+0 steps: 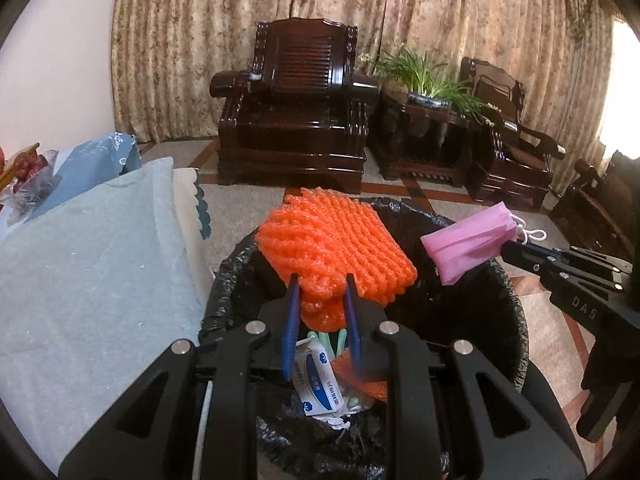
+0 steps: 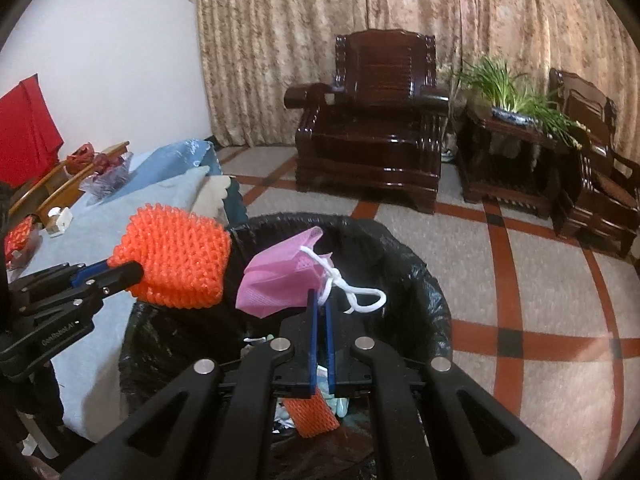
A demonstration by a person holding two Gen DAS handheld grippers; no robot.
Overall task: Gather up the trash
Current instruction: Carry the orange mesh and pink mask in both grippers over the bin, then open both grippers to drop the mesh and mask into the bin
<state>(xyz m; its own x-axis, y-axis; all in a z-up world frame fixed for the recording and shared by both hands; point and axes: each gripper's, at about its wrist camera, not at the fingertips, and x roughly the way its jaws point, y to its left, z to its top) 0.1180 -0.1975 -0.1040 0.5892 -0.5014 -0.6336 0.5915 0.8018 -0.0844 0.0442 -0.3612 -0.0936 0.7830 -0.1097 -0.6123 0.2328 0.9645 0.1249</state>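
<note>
Basically both pieces of trash are hanging over the bin rn: orange foam net is sitting pinched in the left gripper, jaws clenching on its bunched lower end, w/ most of the net fanning out above the near-left part of the opening. Pink face mask is dangling from the right gripper, blue pads squeezing nearly together on the mask edge by its white ear loop, over the middle of the opening. Black-lined trash bin is sitting right below both, next to the blue-covered table, and already holding another orange net, a white-blue wrapper & some small bits.

Step in hand, I'd say, is the drop-off. Next move is calling for both jaws releasing; the net is reaching toward the bin's far rim so nudging it inward/lower first seems safer. Mask loop could be snagging on a pad, so a little shake may be needed

Beyond that, more trash looks to be waiting on the table, e.g. an orange net at far left
</note>
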